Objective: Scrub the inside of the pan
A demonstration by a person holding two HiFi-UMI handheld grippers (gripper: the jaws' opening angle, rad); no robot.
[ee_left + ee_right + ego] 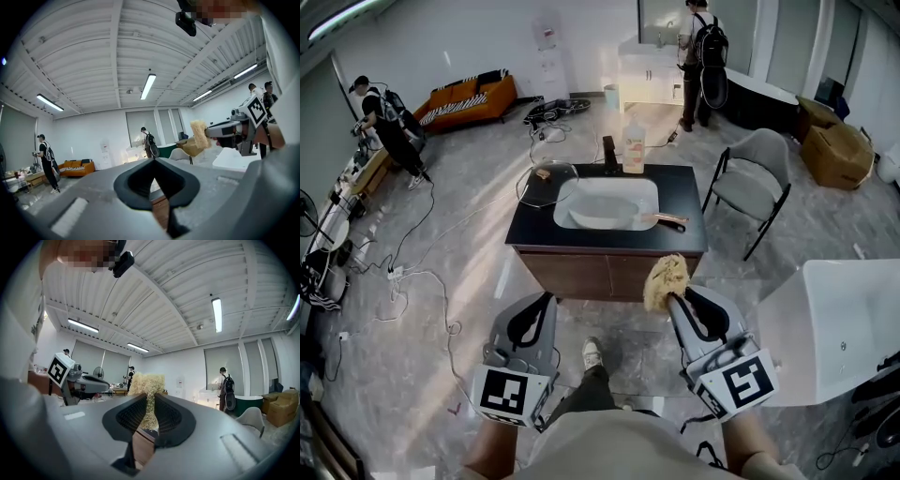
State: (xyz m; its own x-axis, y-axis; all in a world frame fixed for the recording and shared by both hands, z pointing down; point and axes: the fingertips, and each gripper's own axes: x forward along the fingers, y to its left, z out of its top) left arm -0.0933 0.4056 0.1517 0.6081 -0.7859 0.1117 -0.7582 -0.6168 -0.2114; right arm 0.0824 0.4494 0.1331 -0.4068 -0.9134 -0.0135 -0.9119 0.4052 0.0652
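Head view: a person stands back from a black-topped counter (534, 225), a two-jaw tool in each hand. The pan (605, 214) lies in the white sink (649, 192) set into the counter, its copper-coloured handle pointing right. It is well apart from both tools. A glass lid (546, 183) rests at the counter's left, and a bottle (634, 145) and dark faucet (608, 153) stand behind the sink. The left gripper (546, 302) is closed and carries nothing. The right gripper (675, 300) is clamped on a tan loofah scrubber (666, 279).

Left gripper view: the jaws meet tip to tip with nothing between them. The other tool holds the scrubber up at right.

Right gripper view: the ribbed pads pinch the fibrous scrubber, whose upper part stands above the jaws.
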